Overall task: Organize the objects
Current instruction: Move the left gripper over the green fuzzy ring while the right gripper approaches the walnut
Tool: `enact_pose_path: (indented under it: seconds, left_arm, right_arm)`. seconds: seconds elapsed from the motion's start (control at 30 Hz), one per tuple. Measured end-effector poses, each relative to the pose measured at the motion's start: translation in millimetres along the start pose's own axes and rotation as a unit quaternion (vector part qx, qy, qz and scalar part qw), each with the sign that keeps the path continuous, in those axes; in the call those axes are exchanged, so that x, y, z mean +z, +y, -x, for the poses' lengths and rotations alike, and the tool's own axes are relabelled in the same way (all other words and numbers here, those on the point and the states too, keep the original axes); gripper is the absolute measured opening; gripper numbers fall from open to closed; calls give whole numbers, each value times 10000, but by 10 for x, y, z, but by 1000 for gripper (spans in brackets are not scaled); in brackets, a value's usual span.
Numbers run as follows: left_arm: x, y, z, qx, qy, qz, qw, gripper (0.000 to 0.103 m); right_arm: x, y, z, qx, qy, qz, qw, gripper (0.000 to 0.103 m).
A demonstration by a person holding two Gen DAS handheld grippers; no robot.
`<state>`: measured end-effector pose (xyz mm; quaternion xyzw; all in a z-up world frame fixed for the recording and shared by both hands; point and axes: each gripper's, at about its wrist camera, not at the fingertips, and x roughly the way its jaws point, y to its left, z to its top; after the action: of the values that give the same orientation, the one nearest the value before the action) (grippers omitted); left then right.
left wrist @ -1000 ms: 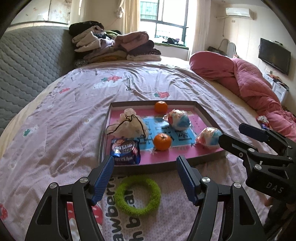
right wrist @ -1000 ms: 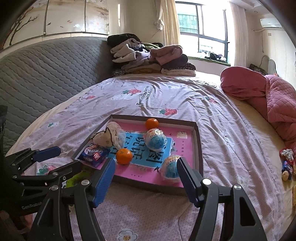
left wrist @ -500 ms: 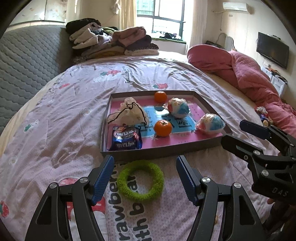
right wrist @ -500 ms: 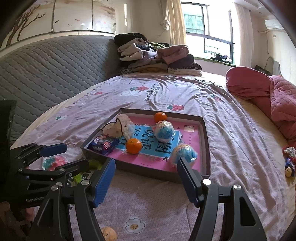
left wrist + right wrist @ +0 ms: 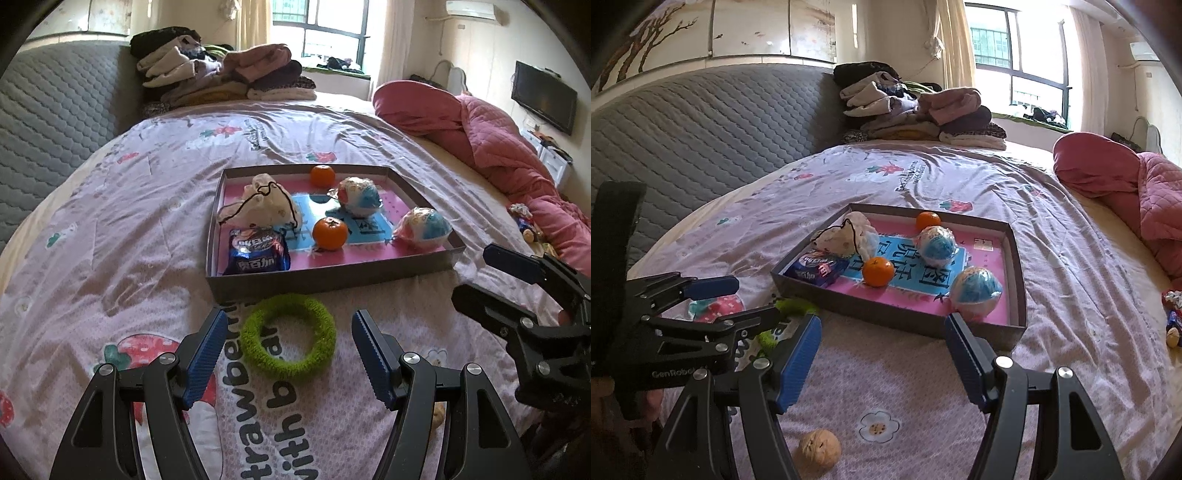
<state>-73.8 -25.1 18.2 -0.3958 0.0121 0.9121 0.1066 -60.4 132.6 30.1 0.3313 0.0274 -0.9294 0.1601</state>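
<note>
A green fuzzy ring (image 5: 288, 339) lies on the bedsheet just in front of a shallow grey tray (image 5: 332, 280). My left gripper (image 5: 289, 322) hangs open over the ring, one blue pad on either side and touching nothing. The tray holds two oranges (image 5: 330, 233), two wrapped balls (image 5: 424, 229), a drawstring pouch (image 5: 258, 206) and a dark snack packet (image 5: 258, 254). My right gripper (image 5: 882, 325) stands open and empty before the tray's near rim (image 5: 886, 317). A walnut (image 5: 819, 448) lies on the sheet below it. The left gripper (image 5: 755, 299) hides most of the ring (image 5: 794, 306) here.
Folded clothes (image 5: 221, 74) are piled at the far end against the grey quilted headboard (image 5: 701, 129). A pink quilt (image 5: 498, 147) is bunched along the right side. Small toys (image 5: 1174, 321) lie at the right bed edge. The right gripper (image 5: 472, 273) hangs right of the tray.
The tray and ring sit higher in both views than a second ago. The walnut has come into the right wrist view. Both sets of jaws stay as wide as before.
</note>
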Motion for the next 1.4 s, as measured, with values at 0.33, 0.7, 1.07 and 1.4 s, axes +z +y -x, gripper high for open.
enact_pose_path:
  seconds: [0.33, 0.7, 1.07, 1.4]
  left_arm:
    - [-125, -34, 16, -2, 51, -278, 9996, 71]
    - [-217, -117, -56, -35, 210, -489, 9986, 71]
    - [-283, -123, -161, -45, 395, -526, 9978, 71]
    - [-327, -144, -228, 25, 481, -640, 9968, 71]
  right_arm:
    - [-143, 104, 15, 110, 141, 285, 9994, 68]
    - [-374, 213, -25, 310, 476, 612, 9965, 68]
    - [-576, 239, -82, 327, 726, 771, 9938, 68]
    - [-695, 271, -85, 411, 863, 878, 9915, 68]
